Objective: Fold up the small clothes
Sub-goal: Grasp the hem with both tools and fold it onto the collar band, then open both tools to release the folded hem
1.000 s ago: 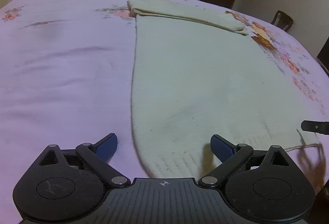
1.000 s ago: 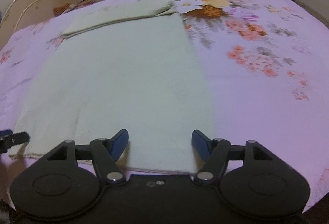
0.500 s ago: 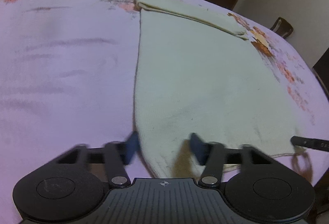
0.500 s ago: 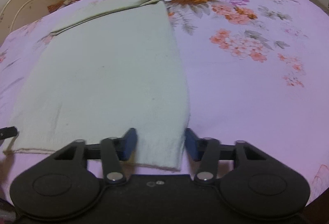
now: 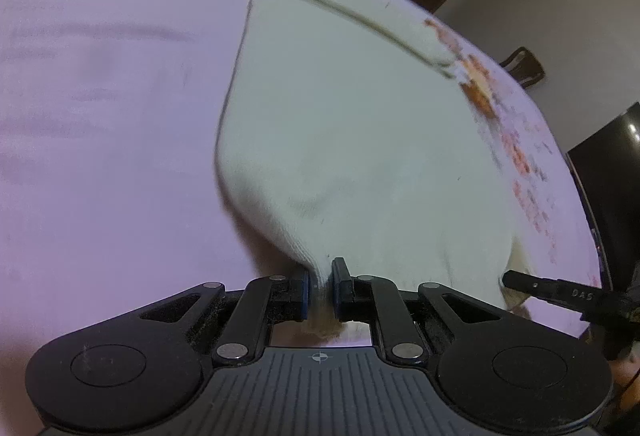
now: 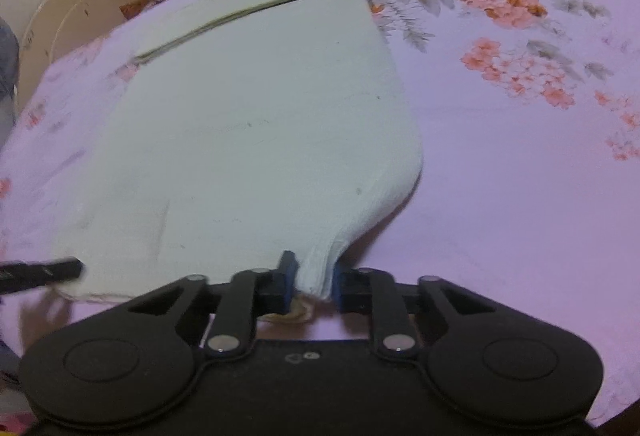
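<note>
Your left gripper (image 5: 320, 286) has its jaws clenched on the near left corner of the cream knitted garment (image 5: 352, 124); your right gripper (image 6: 311, 282) pinches the near right corner likewise. From both jaws the cloth runs straight ahead along its long axis to the folded band at the far end. Lilac floral bedsheet (image 6: 520, 176) lies open on both sides

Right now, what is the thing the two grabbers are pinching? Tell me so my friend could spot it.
Look at the big pink bedsheet with orange flowers. Lying flat on it is a pale cream knitted garment, and the left gripper and right gripper each pinch a near corner in their jaws. It is the only plain, unprinted cloth there, folded over at its far end.
</note>
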Demonstrator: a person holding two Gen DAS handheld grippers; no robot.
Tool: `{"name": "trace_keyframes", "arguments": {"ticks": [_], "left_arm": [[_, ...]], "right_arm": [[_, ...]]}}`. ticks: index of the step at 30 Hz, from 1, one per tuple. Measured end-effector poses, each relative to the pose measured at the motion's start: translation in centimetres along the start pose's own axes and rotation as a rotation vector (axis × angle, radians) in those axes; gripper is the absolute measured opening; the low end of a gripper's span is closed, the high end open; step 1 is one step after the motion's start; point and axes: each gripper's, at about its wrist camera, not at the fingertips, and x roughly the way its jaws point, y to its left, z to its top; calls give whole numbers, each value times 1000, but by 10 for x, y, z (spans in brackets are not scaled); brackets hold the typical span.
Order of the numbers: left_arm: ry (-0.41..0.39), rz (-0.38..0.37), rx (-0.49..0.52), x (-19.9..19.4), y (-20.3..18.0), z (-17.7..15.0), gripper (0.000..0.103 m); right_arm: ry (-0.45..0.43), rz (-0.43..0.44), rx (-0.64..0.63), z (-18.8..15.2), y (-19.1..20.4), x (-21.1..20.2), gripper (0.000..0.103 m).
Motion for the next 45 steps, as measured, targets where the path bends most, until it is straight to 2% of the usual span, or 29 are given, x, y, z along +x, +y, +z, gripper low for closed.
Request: {"name": "trace_keyframes", "arguments": {"ticks": [5, 11, 17, 22, 28, 34, 36, 38, 39, 40, 41, 42, 43, 44, 45], "left_arm": [[-100, -22, 34, -6, -17, 22, 11], [-226, -53, 62, -7, -36, 77, 11], [-330, -56, 105, 8, -46, 147, 11], [-386, -25, 138, 46, -56, 213, 11], [-409, 52, 149, 105, -56, 289, 11], [-397, 139, 100, 159, -38, 340, 11], [-357, 167, 83, 177, -33, 352, 12], [-341, 190, 80, 189, -31, 358, 12], [-332, 190, 76, 192, -30, 362, 13], [-319, 184, 65, 195, -29, 363, 15], [-306, 174, 51, 196, -28, 365, 23], [-302, 160, 41, 195, -27, 368, 36], [-304, 151, 36, 194, -26, 369, 45], [-319, 163, 40, 192, -26, 367, 76], [-353, 203, 53, 189, -27, 365, 101]], "right_arm": [[-66, 68, 41, 14, -3, -11, 12], [-180, 120, 46, 51, 0, -25, 11], [-303, 158, 38, 120, 1, -17, 11], [-349, 181, 6, 196, 6, 18, 11], [-342, 184, -16, 280, 6, 83, 11], [-314, 157, 2, 332, -2, 146, 11], [-305, 132, 22, 343, -8, 167, 11], [-292, 124, 43, 353, -13, 183, 16], [-264, 120, 59, 358, -16, 190, 26], [-236, 111, 70, 363, -17, 198, 38], [-237, 97, 68, 364, -17, 200, 47], [-262, 82, 58, 364, -18, 199, 65], [-288, 74, 49, 366, -19, 196, 74], [-307, 68, 45, 367, -21, 193, 75], [-318, 70, 39, 368, -23, 190, 76]]}}
